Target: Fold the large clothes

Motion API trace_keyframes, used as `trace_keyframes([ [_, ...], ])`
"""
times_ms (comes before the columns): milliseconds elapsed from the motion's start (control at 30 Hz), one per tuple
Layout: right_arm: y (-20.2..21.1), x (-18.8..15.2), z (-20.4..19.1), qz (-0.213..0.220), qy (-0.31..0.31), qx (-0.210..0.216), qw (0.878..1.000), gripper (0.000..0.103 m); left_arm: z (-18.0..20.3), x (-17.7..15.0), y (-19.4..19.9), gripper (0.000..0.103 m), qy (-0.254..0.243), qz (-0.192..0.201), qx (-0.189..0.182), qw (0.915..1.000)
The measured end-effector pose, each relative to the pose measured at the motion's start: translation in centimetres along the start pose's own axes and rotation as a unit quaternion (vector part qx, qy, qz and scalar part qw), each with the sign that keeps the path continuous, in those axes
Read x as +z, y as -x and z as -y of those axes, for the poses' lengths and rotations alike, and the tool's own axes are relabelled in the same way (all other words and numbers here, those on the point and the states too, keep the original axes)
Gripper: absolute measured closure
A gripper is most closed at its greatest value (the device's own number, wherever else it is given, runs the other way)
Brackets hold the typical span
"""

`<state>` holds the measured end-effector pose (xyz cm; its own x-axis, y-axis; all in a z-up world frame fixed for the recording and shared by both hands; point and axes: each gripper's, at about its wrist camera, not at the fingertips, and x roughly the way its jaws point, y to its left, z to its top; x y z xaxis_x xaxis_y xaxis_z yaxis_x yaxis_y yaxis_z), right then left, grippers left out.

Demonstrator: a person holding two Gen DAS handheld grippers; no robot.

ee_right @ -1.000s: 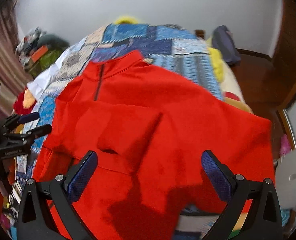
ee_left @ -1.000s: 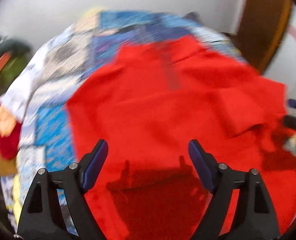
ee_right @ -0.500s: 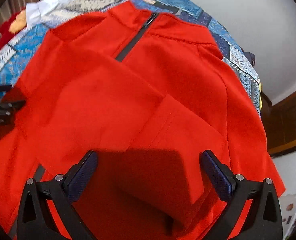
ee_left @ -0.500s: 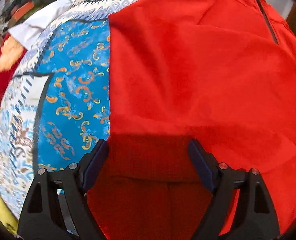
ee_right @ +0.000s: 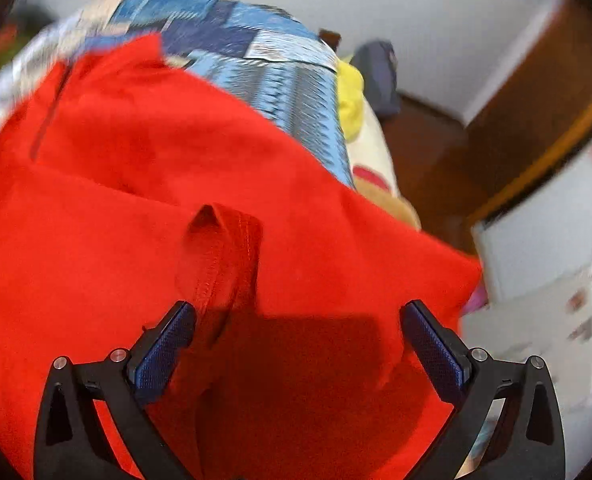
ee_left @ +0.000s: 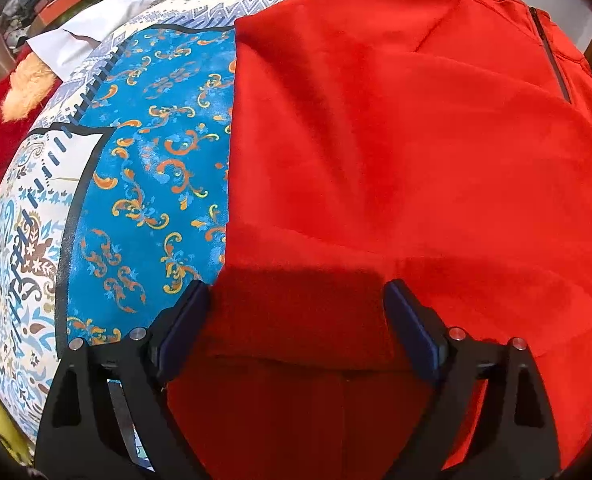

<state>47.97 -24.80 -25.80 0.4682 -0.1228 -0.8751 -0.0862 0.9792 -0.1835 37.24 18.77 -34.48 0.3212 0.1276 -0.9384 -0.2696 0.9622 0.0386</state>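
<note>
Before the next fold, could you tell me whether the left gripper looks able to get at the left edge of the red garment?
Probably yes: the left gripper stands open right over the red garment, its edge lying bare on the patterned bedspread with nothing in between.

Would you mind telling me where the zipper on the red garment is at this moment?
In the left wrist view the zipper runs down from the collar at the upper right of the red garment, far from the patterned bedspread.

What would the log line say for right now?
task: fold red jacket | surface: patterned bedspread | left gripper: open, just widened, over hem | right gripper: open, holding nothing
</note>
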Motion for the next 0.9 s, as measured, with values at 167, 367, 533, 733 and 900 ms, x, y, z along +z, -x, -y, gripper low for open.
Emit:
trace_keyframes([
  [167, -0.2, -1.2, 4.5, -0.022, -0.042, -0.016, 0.999, 0.000, 0.9, 0.3, 0.4, 0.010, -0.004, -0.003, 0.012, 0.9999],
  [367, 0.6, -3.8, 8.7, -0.030, -0.095, 0.029, 0.995, 0.000, 1.9, 1.3, 1.2, 0.014, -0.015, -0.005, 0.035, 0.9992],
  [533, 2.7, -5.4, 11.6, -0.017, -0.136, 0.066, 0.988, 0.000, 4.1, 2.3, 4.5, 0.019, -0.034, 0.021, 0.018, 0.9990],
  [733, 4.7, -7.2, 14.6, 0.003, -0.186, 0.101, 0.977, 0.000, 9.0, 4.6, 10.3, 0.019, -0.067, 0.088, -0.024, 0.9935],
  [900, 5.2, -9.4, 17.1, 0.003, -0.221, 0.112, 0.969, 0.000, 13.7, 5.0, 12.6, 0.019, -0.115, 0.116, -0.049, 0.9854],
])
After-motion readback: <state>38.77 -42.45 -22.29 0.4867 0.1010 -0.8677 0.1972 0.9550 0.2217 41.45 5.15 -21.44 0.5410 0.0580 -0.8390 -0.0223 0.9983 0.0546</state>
